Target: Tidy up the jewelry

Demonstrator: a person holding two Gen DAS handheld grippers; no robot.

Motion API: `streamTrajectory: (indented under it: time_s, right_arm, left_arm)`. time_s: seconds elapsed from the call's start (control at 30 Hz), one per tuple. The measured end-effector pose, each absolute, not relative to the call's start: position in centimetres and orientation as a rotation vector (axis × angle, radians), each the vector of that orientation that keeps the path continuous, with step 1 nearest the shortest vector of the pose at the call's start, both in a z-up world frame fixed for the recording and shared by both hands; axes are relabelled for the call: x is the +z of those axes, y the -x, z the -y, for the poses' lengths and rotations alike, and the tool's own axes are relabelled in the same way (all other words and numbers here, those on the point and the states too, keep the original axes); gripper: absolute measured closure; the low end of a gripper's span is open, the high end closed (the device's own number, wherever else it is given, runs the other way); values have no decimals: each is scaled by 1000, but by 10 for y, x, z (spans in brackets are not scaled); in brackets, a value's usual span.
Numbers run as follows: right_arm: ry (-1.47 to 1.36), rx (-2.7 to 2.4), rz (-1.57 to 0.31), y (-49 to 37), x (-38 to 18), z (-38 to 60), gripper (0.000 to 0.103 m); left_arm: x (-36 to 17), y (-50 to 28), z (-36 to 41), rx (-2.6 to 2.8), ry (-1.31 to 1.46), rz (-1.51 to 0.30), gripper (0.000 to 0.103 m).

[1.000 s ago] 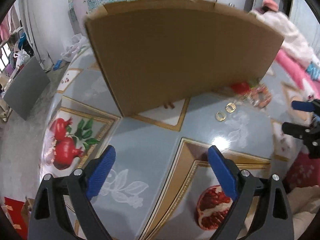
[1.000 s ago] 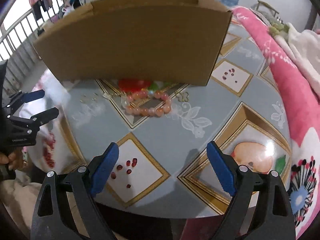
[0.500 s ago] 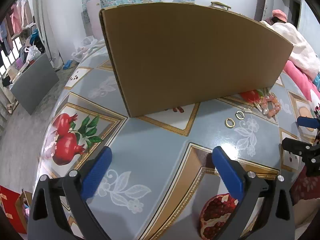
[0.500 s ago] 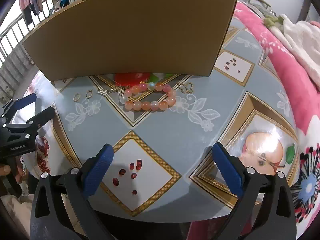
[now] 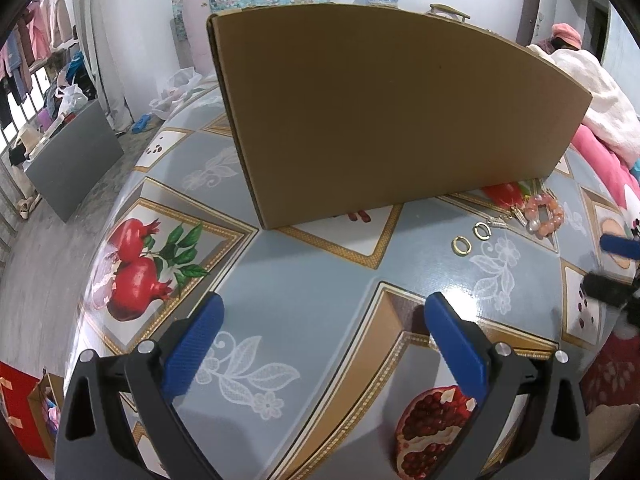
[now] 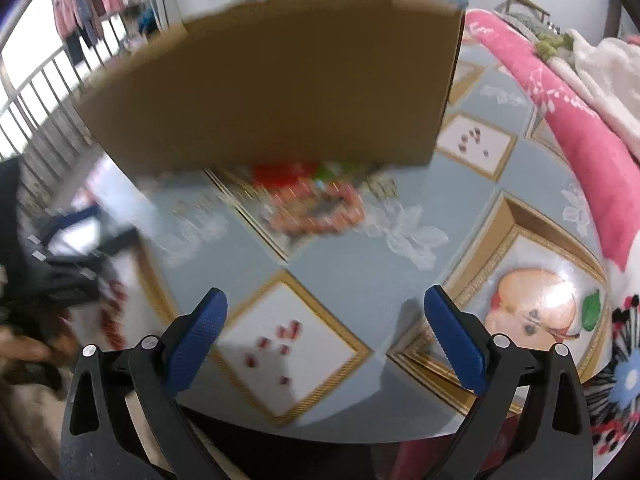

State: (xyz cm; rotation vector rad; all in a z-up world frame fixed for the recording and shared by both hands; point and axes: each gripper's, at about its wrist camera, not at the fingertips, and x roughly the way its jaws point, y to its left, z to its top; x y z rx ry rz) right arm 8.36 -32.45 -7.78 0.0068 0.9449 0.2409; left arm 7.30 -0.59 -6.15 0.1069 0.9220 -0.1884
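Note:
A tall brown cardboard box stands on the patterned table. Just in front of its right end lie two gold rings, small silver pieces and a pink bead bracelet. My left gripper is open and empty above the near table edge, well short of the jewelry. My right gripper is open and empty too. Its view is blurred, with the bracelet ahead of it below the box.
The table has a glossy blue cloth with pomegranate pictures. A pink blanket and bedding lie along its right side. Floor, a grey board and clothes racks are to the left. The left gripper shows blurred in the right wrist view.
The left gripper has drawn back a little and turned, so the box looks farther away. The right gripper is moving, its view now blurred, and has shifted toward the bracelet.

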Motion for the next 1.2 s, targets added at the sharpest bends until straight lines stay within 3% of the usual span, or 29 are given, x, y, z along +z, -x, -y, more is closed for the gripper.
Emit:
streamTrajectory:
  time_s: [0.23, 0.43, 0.63, 0.8, 0.97, 1.2]
  right_arm:
    - [-2, 370, -874, -73, -63, 304, 10]
    - [16, 452, -875, -72, -61, 291, 29]
    - [-28, 468, -909, -81, -68, 294, 60]
    - [-60, 459, -931, -89, -70, 300, 76]
    - [-72, 446, -944, -97, -73, 300, 79]
    - [-60, 439, -951, -101, -72, 298, 79]
  left_arm:
    - [-60, -72, 6, -209, -116, -920, 4]
    - [-59, -70, 5, -223, -120, -910, 5]
    - [-40, -58, 17, -292, -161, -817, 15]
    - [-36, -56, 43, -409, -238, -791, 30]
    - [-37, -65, 61, -509, -260, -804, 51]
    - [-47, -80, 72, -540, -275, -847, 72]
